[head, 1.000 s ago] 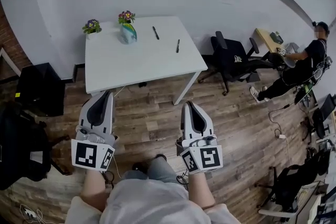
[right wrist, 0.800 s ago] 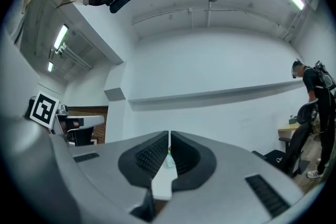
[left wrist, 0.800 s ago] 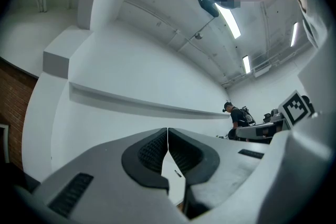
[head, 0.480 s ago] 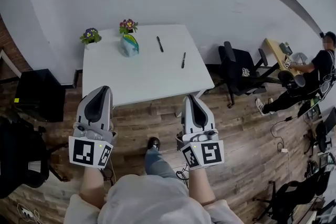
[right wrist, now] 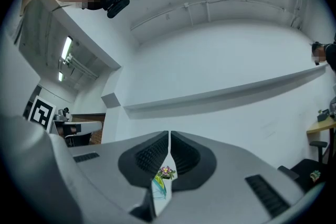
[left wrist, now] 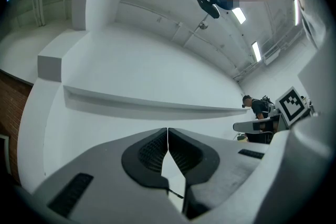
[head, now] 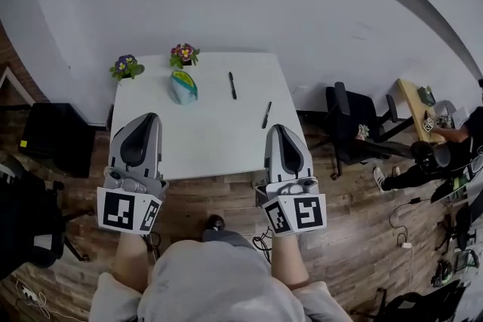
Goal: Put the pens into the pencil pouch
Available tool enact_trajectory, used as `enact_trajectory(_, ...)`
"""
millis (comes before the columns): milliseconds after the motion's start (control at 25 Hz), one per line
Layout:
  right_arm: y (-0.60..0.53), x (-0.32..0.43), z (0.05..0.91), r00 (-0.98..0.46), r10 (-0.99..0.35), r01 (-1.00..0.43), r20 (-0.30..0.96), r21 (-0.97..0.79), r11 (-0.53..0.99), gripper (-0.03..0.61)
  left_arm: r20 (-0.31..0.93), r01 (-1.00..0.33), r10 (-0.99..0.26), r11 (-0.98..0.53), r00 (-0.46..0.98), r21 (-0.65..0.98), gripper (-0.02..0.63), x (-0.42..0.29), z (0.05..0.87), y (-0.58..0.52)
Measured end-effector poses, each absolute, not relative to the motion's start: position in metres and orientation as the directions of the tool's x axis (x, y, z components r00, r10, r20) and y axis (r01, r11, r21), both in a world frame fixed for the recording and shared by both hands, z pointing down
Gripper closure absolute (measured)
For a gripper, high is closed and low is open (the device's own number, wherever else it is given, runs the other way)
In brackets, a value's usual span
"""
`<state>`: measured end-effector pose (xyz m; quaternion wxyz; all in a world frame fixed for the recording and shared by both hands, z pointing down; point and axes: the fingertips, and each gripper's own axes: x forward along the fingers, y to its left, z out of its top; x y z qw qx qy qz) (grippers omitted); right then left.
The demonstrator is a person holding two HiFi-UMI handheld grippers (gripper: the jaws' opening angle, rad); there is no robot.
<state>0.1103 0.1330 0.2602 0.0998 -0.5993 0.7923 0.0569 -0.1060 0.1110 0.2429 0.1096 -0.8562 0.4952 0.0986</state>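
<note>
Two black pens lie on the white table (head: pixel 204 139): one pen (head: pixel 232 85) near the far middle, the other pen (head: pixel 266 115) nearer the right edge. A teal and white pencil pouch (head: pixel 183 87) stands at the back of the table; a sliver of that pouch (right wrist: pixel 159 188) shows below the right jaws. My left gripper (head: pixel 143 124) hangs over the table's near left edge, jaws together and empty. My right gripper (head: pixel 278 134) is shut and empty at the near right edge, just short of the nearer pen. Both point slightly upward at the white wall.
Two small flower pots (head: pixel 126 67) (head: pixel 183 54) stand at the table's back left. A black cabinet (head: pixel 53 136) is left of the table and black office chairs (head: pixel 355 128) are to the right. A seated person (head: pixel 445 154) works at a far right desk. Wood floor lies below.
The table has come closer and lower in the head view as I walked toward it. Both grippers now overlap its near edge; before, they hung over the floor.
</note>
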Motion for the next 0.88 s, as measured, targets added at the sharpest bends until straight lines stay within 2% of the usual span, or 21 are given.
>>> enact_trajectory(280,0.074,0.124,0.265,-0.324,-0.919,-0.941,-0.225,-0.028,0.338,0.546,-0.274,-0.9,-0.857,-0.423,0.436,-0.109,0.588,-0.089,0.248,0.062)
enact_trajectory(680,0.003,0.104,0.285,-0.408,-0.896,-0.904,-0.177,-0.056,0.423,0.546,-0.167,-0.911,-0.898,-0.387,0.408,-0.145,0.586,-0.094,0.293,-0.006)
enact_trajectory(720,-0.005,0.104,0.286,-0.408,-0.896,-0.904,-0.175,-0.057,0.423,0.546,-0.157,-0.907,-0.895,-0.397,0.417,-0.142,0.576,-0.092,0.299,-0.015)
enact_trajectory(800,-0.021,0.103,0.289,-0.407,-0.897,-0.905,-0.169,-0.06,0.422,0.546,-0.132,-0.896,-0.889,-0.423,0.439,-0.138,0.481,-0.087,0.314,-0.033)
enact_trajectory(880,-0.038,0.101,0.292,-0.408,-0.898,-0.905,-0.163,-0.058,0.422,0.546,-0.098,-0.887,-0.886,-0.439,0.454,-0.141,0.437,-0.084,0.331,-0.054)
